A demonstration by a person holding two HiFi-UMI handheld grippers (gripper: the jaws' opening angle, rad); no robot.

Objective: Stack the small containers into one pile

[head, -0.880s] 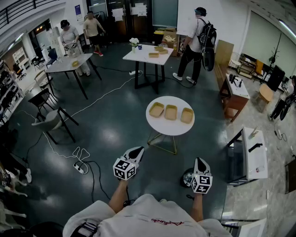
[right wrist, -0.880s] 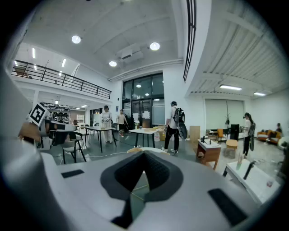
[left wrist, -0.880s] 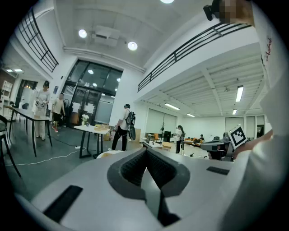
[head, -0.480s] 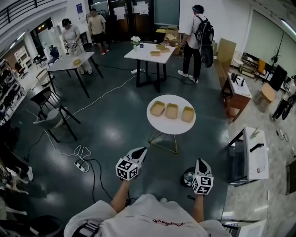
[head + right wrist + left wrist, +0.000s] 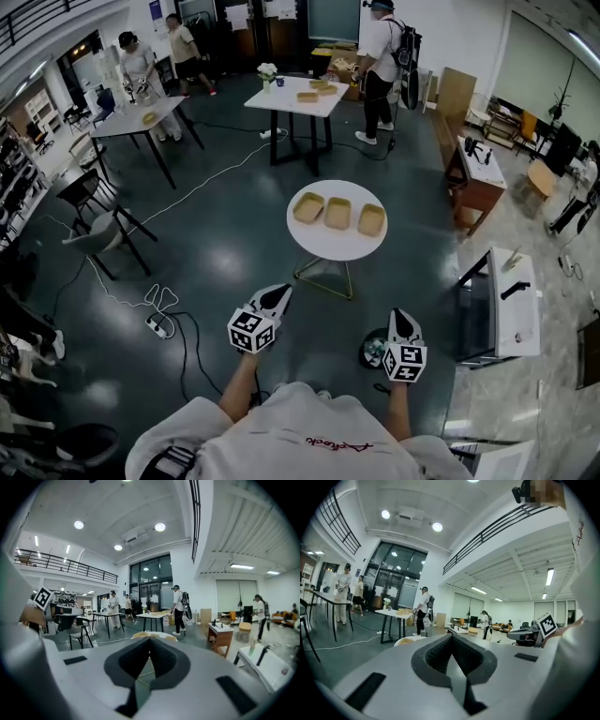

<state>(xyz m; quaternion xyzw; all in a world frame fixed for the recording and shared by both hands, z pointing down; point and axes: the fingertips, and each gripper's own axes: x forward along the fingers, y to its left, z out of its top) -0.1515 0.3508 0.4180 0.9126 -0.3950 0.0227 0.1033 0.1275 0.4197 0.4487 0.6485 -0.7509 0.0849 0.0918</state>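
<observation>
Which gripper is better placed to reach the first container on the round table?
Left, marginally: the left gripper is held further forward, nearer the leftmost container than the right gripper is to any. Both are shut, empty and short of the round table.

I see the head view dim and blue-grey, with soft pale glare patches on the glossy dark floor. Both gripper views are brighter, lit by round ceiling lamps overhead. Their wide lenses bow straight lines and end in black corners. The nearest foreground is soft and out of focus.
</observation>
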